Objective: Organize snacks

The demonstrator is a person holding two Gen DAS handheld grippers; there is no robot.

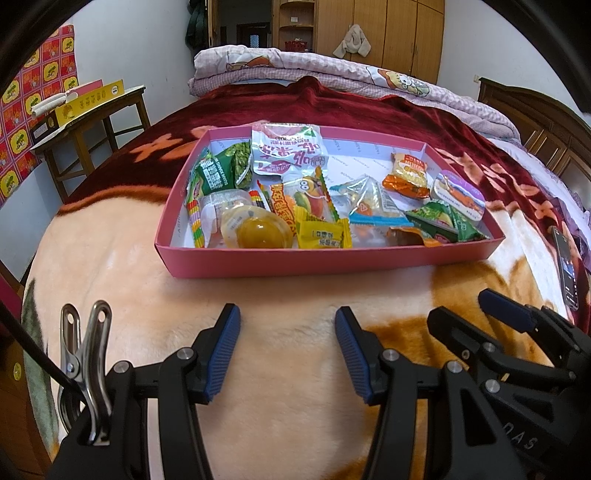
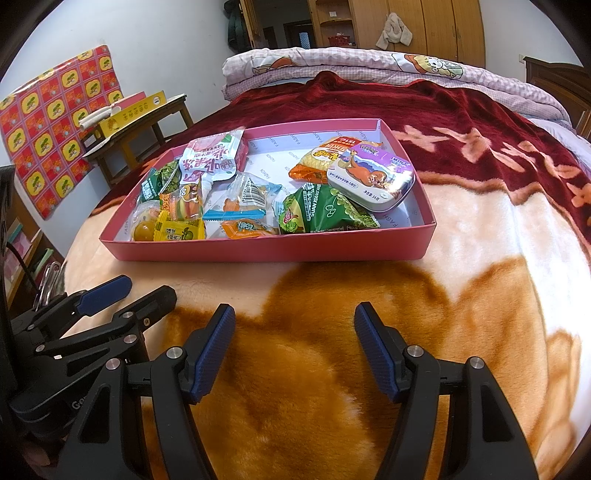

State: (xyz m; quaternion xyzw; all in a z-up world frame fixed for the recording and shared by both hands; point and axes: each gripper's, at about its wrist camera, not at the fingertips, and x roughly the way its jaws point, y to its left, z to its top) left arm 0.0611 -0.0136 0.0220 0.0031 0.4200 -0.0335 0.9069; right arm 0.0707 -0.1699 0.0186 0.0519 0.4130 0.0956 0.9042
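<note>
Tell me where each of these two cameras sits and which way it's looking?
Left wrist view: sits on the left gripper, looking forward and down across the blanket at the pink tray of snacks; its own open fingers show, plus the right gripper at lower right.
Right wrist view: sits on the right gripper, facing the same pink tray from further right; its own open fingers show, plus the left gripper at lower left.
Shared: tray, blanket, folded quilt, wardrobe.

A home bedroom: a bed [image 2: 480,229] under a plush blanket [image 2: 424,110], a folded quilt [image 2: 332,64] at its far end, wooden wardrobes [image 2: 436,26] behind.
</note>
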